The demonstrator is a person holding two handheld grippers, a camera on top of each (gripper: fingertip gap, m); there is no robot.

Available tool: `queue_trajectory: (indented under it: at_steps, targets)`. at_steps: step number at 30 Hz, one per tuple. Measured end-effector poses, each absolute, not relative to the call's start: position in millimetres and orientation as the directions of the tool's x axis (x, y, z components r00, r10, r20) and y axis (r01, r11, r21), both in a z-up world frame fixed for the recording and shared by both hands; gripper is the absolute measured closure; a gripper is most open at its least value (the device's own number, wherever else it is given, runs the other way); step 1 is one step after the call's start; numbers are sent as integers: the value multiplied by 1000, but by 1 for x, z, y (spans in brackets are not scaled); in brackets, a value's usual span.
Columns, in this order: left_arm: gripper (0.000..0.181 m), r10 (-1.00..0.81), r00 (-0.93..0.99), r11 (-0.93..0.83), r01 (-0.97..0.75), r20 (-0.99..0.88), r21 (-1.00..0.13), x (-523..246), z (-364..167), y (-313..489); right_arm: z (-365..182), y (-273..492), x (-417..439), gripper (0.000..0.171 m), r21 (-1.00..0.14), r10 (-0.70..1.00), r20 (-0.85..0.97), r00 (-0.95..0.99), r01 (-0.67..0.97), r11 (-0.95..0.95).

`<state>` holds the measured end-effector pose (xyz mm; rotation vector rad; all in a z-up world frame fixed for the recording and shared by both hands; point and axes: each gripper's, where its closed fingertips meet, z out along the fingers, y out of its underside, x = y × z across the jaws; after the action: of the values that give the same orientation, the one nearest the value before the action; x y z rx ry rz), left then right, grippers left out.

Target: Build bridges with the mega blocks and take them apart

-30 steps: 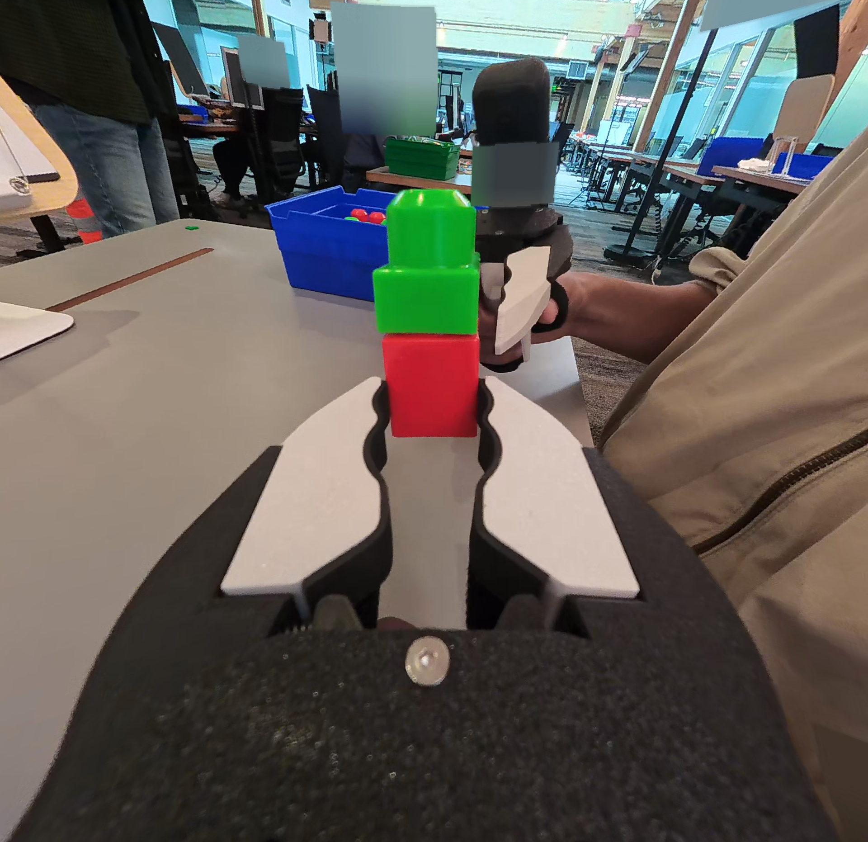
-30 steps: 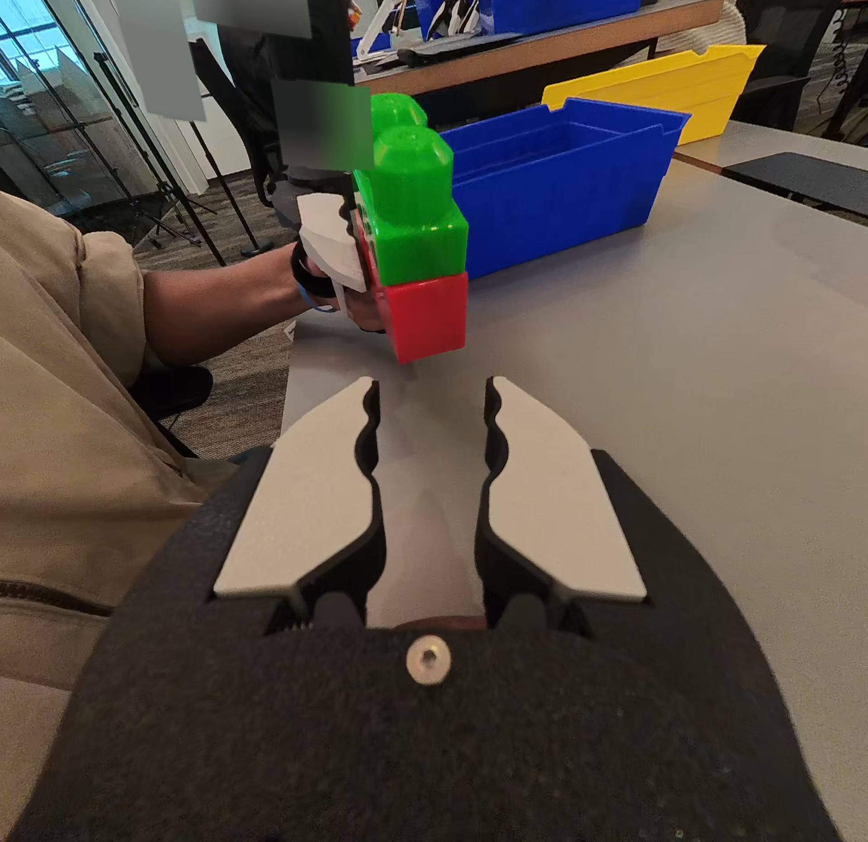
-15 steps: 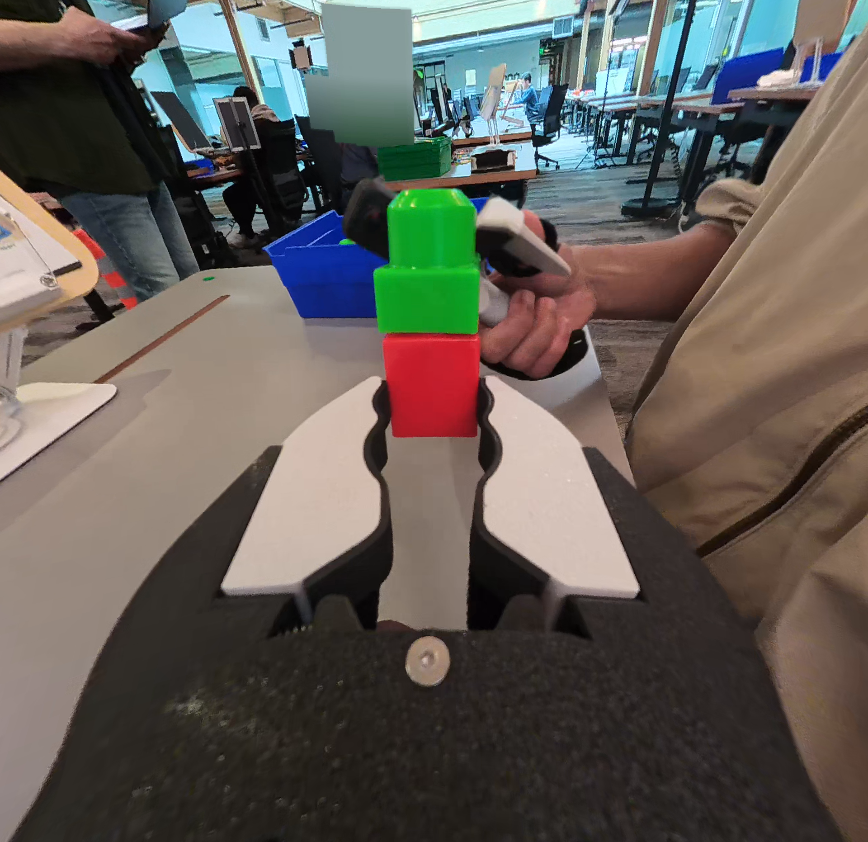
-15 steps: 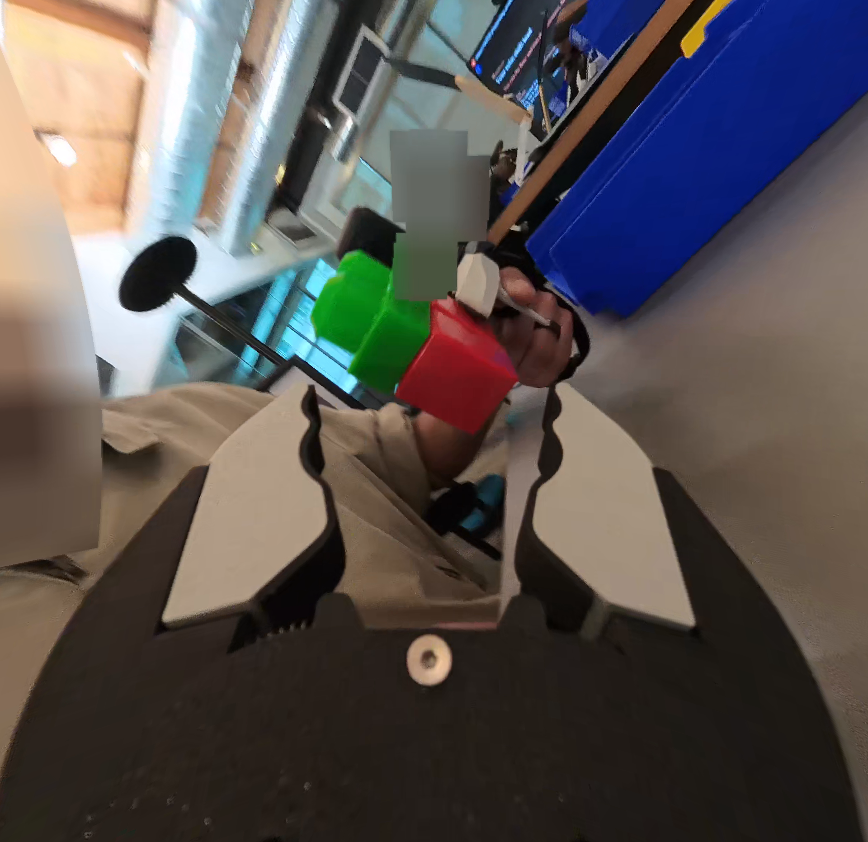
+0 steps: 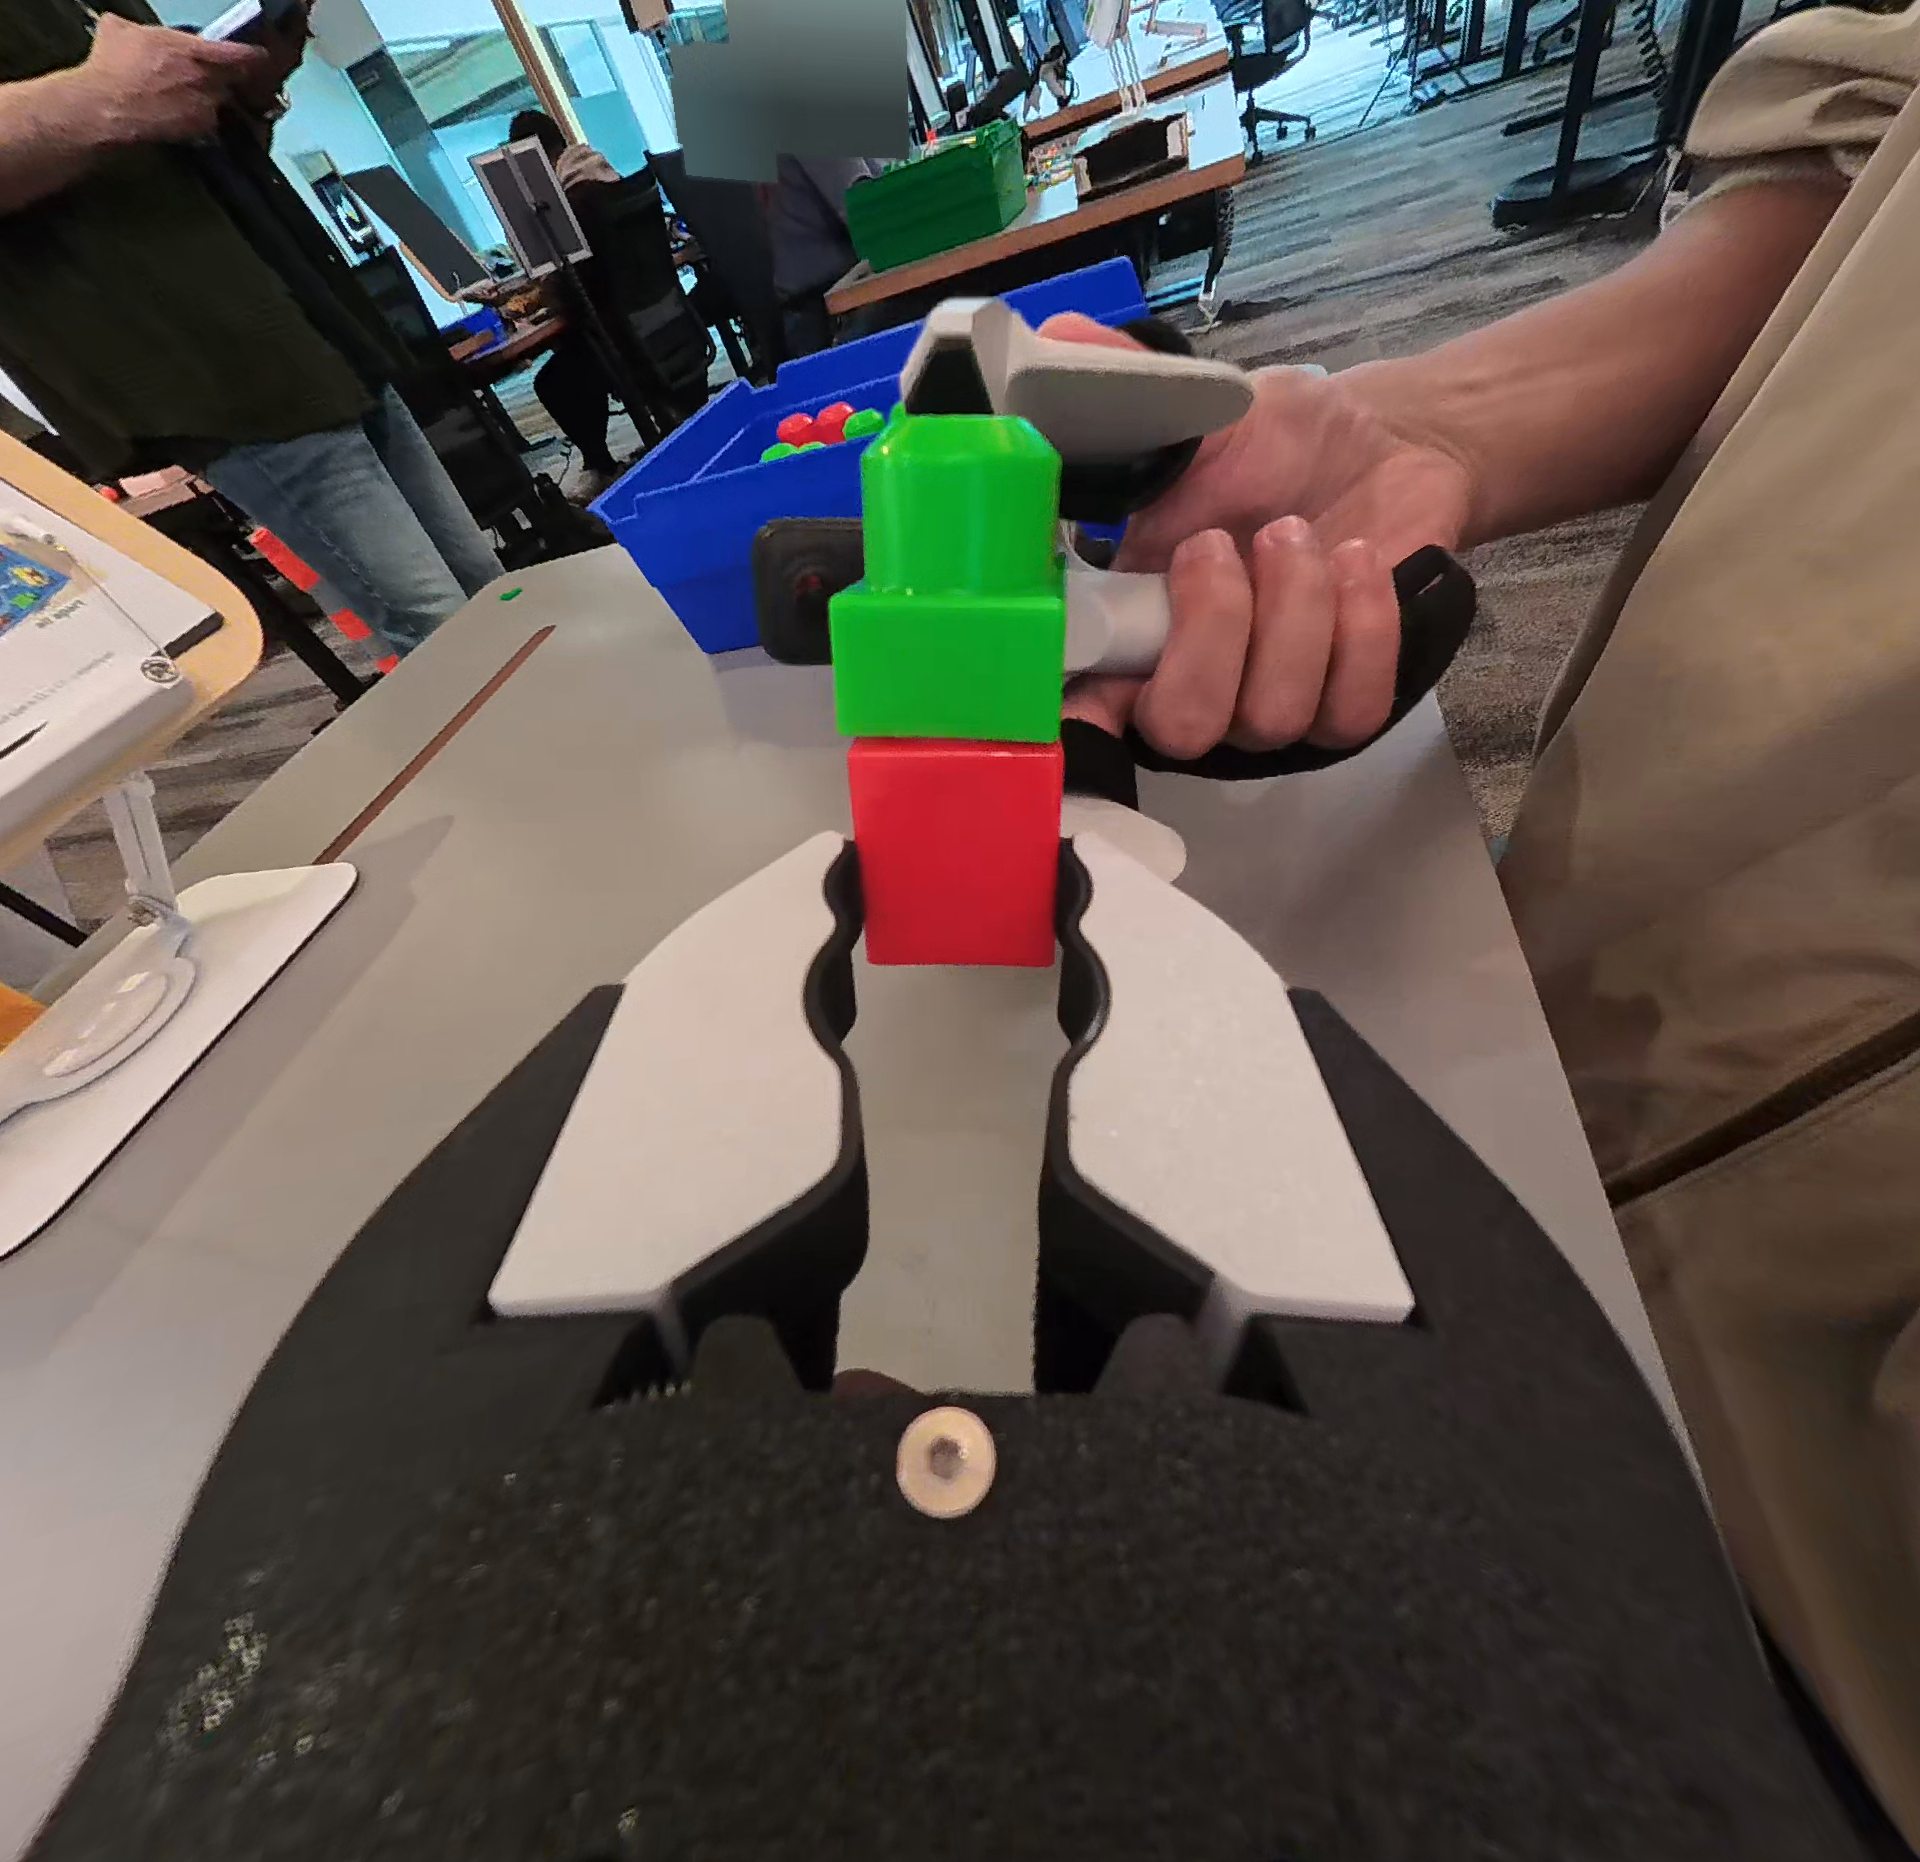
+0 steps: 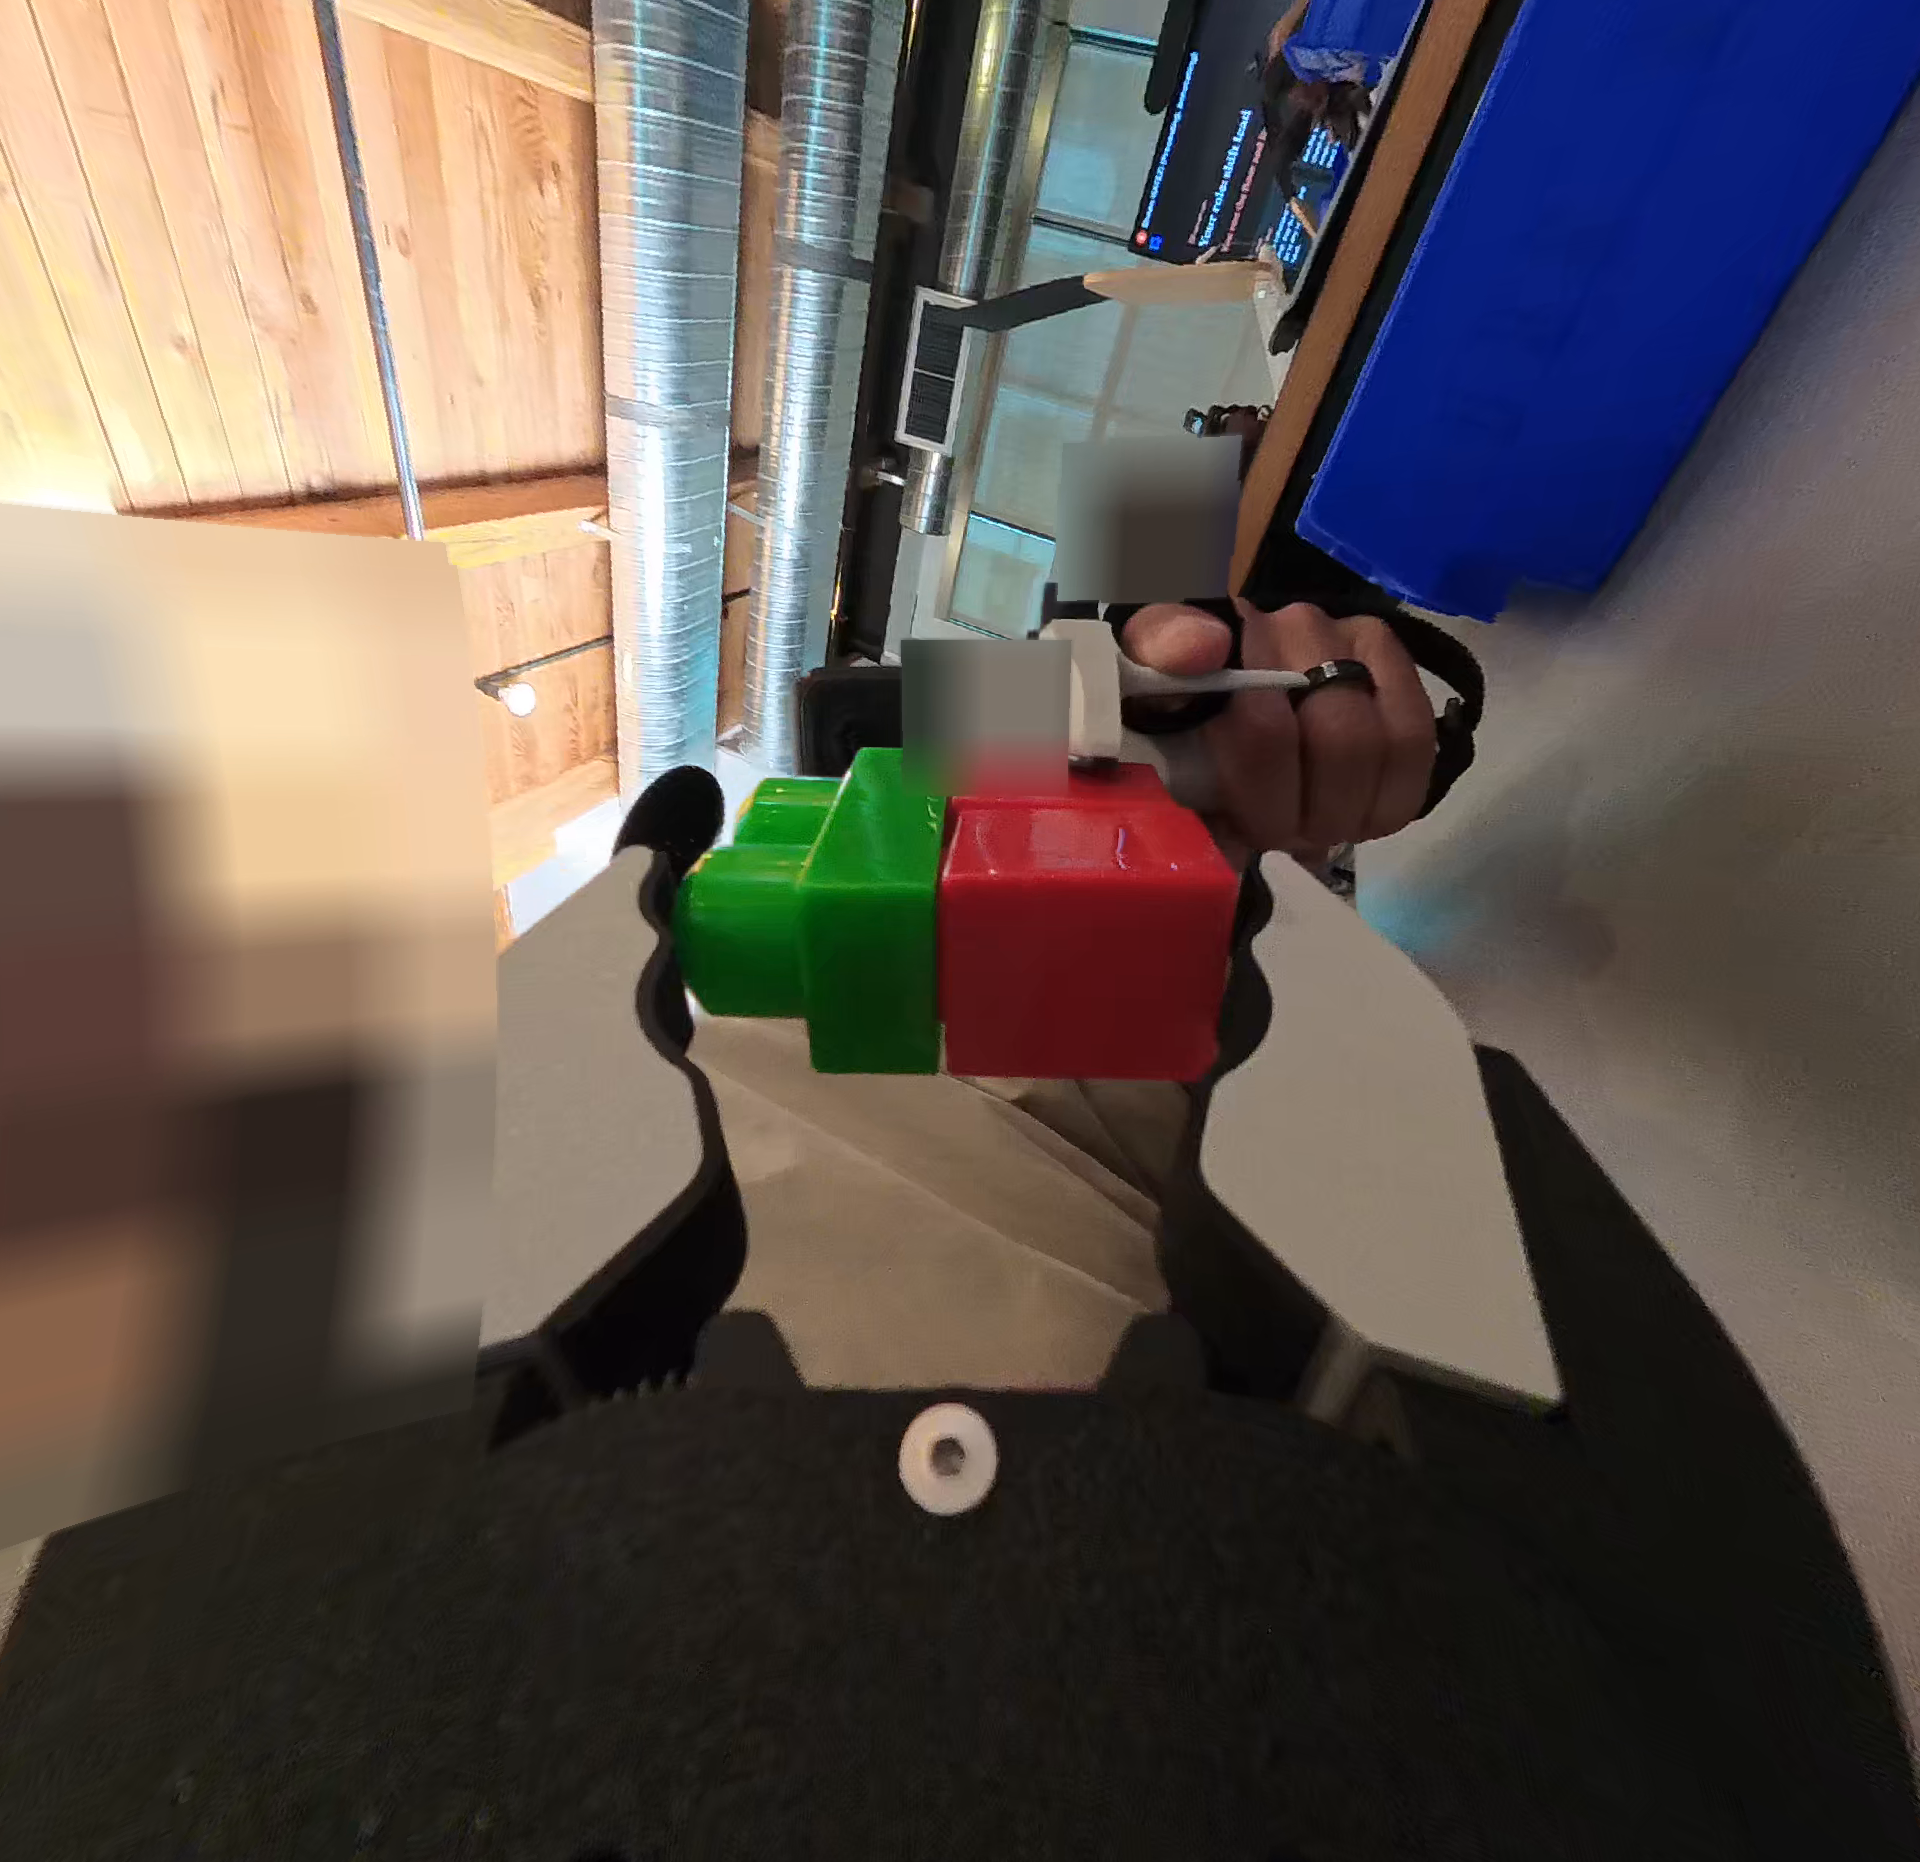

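Nearest in the left wrist view, the left tool (image 5: 958,882) pinches the glossy red plastic cube block (image 5: 954,851) by its two side faces, its white fingers pressed against the block near their tips. Stacked on that sits the bright green plastic studded block (image 5: 948,607), so the pair stands upright, clear of the grey tabletop (image 5: 540,877); its long axis runs straight up from the left tool.

Just beyond the stack, the right tool (image 5: 982,358) lies turned on its side in the person's hand (image 5: 1278,576), one white finger passing above the green stud. That is the relation the next move depends on: the right tool straddles the stack end to end, along the long axis, not across it. To pull the green block off, it would probably need to grip the green block alone.

The right wrist view, rolled sideways, shows what the left cannot. There the stack lies crosswise between the right tool (image 6: 951,945), spread wide, with one fingertip at the green block's (image 6: 831,939) stud and the other at the red block's (image 6: 1081,960) bottom face. Whether they touch or merely bracket is unclear. It also shows the left tool's finger (image 6: 1091,711) on the red block's far side.

Farther off, a blue plastic bin (image 5: 727,503) holding loose red and green pieces rests on the tabletop.
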<state>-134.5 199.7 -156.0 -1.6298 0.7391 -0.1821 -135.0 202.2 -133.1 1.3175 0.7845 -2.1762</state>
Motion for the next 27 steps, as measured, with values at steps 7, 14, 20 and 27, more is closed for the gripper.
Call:
queue_trajectory:
  at_steps: [7,14,20,27]
  targets:
    - [146,-555,791,-16,-320,-258,-947,-134,-156,202,-133,204,-134,73,-228,-97,-905,-415,664,-712]
    - [146,-561,791,-14,-304,-244,-953,-131,-156,202,-134,202,-131,74,-227,-116,-901,-418,683,-694]
    - [146,-553,799,-19,-295,-236,-955,-133,-156,204,-133,208,-134,73,-192,-136,-903,-408,666,-721]
    - [146,-537,824,-19,-226,-180,-974,-141,-146,206,-120,211,-136,68,-236,-124,-867,-482,617,-750]
